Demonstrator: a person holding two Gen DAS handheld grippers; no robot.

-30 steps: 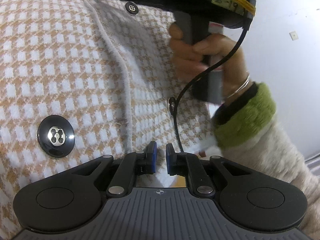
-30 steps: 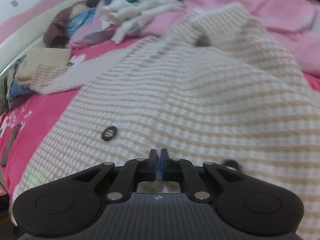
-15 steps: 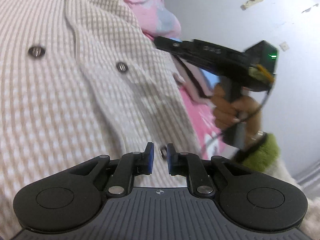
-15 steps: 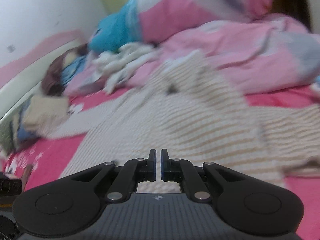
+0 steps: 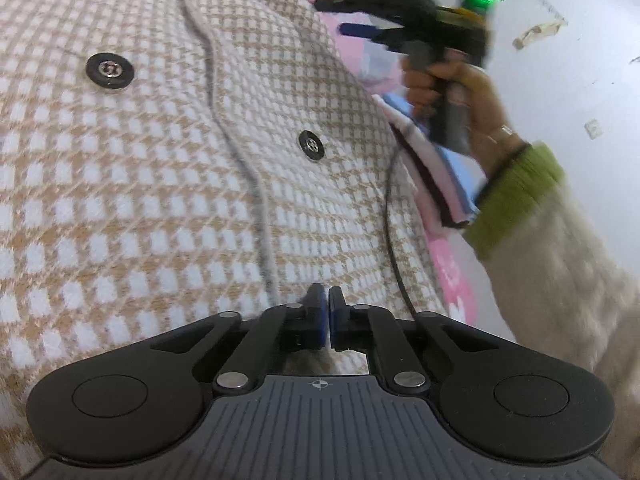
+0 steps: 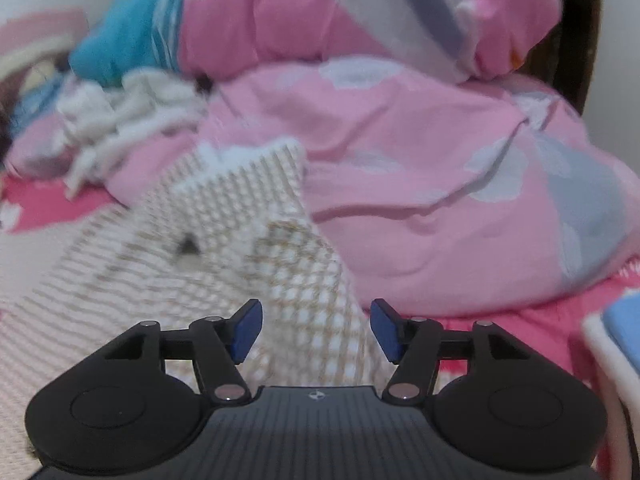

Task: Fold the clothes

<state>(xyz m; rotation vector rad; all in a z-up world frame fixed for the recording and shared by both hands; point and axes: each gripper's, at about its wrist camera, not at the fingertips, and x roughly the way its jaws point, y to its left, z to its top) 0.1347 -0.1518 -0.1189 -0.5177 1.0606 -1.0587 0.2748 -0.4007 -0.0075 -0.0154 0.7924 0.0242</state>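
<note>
A beige and white houndstooth jacket with black buttons fills the left wrist view. My left gripper sits at its near edge beside the grey trim, pads shut together on the cloth. In the right wrist view my right gripper hovers above a folded corner of the jacket. Its jaws are opening, with nothing pressed between the blue pads. It also shows in the left wrist view as a raised right gripper in a person's hand, beyond the jacket's right side.
A pink quilt is heaped behind the jacket, with white clothes and a turquoise item at the back left. Folded clothes lie right of the jacket on the pink sheet. A white wall stands at the right.
My right gripper let go of the jacket, opened wide and swung up and right toward the quilt. My left gripper closed its pads at the jacket's near edge.
</note>
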